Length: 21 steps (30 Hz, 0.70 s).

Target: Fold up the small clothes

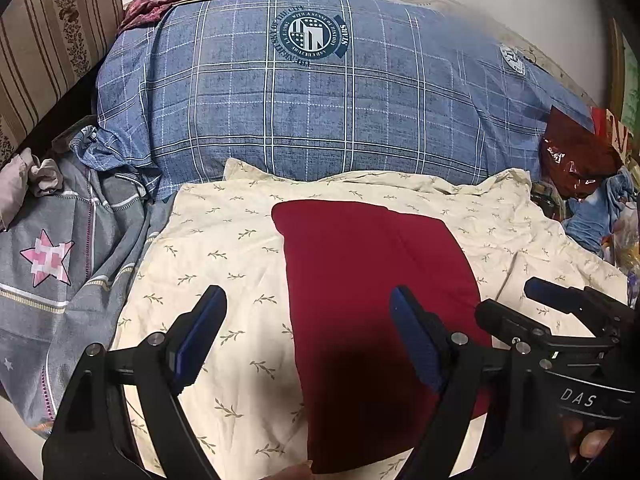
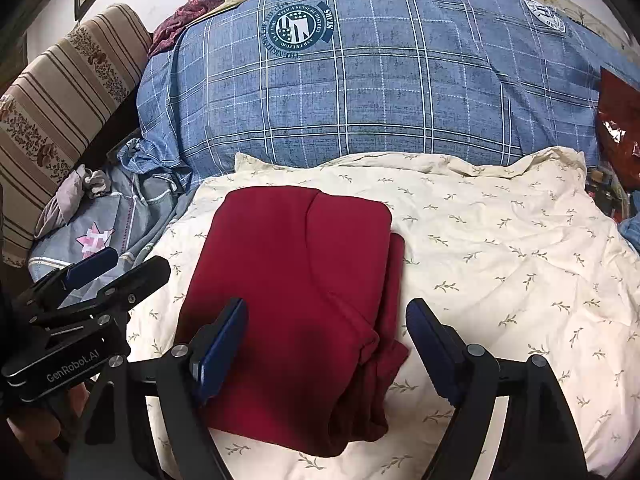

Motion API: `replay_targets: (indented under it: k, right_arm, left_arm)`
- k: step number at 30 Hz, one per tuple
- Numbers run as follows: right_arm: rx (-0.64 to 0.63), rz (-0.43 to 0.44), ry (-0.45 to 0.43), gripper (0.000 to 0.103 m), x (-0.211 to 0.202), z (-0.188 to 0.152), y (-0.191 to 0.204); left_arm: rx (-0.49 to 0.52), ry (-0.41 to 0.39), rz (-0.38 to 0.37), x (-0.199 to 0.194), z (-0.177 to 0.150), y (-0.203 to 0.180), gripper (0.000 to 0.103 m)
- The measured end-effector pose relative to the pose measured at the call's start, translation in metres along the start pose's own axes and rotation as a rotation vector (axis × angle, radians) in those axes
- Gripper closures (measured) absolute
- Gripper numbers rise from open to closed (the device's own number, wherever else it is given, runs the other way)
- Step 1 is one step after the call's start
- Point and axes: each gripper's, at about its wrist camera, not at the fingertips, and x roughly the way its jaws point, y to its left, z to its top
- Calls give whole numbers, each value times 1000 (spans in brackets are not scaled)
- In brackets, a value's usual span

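Observation:
A dark red garment (image 1: 372, 280) lies folded into a rough rectangle on a cream leaf-print sheet (image 1: 224, 248). It also shows in the right wrist view (image 2: 296, 280), with layered edges bunched at its near right corner. My left gripper (image 1: 308, 320) is open and empty, above the garment's left edge. My right gripper (image 2: 326, 336) is open and empty, above the garment's near right part. The right gripper shows at the right of the left wrist view (image 1: 516, 300), and the left gripper at the left of the right wrist view (image 2: 116, 268).
A big blue plaid quilt (image 1: 320, 92) lies behind the sheet (image 2: 500, 248). A grey cloth with a pink star (image 1: 52, 260) lies at the left, by a striped sofa (image 1: 48, 48). A dark red plastic bag (image 1: 572, 152) and loose clutter sit at the right.

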Motion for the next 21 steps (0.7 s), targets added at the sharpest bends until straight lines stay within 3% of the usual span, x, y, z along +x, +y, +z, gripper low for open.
replay_targets:
  k: [21]
  right_arm:
    - [0,9,24,20,9,-1,3]
  left_arm:
    - [29,4,27,5,-1,-5,19]
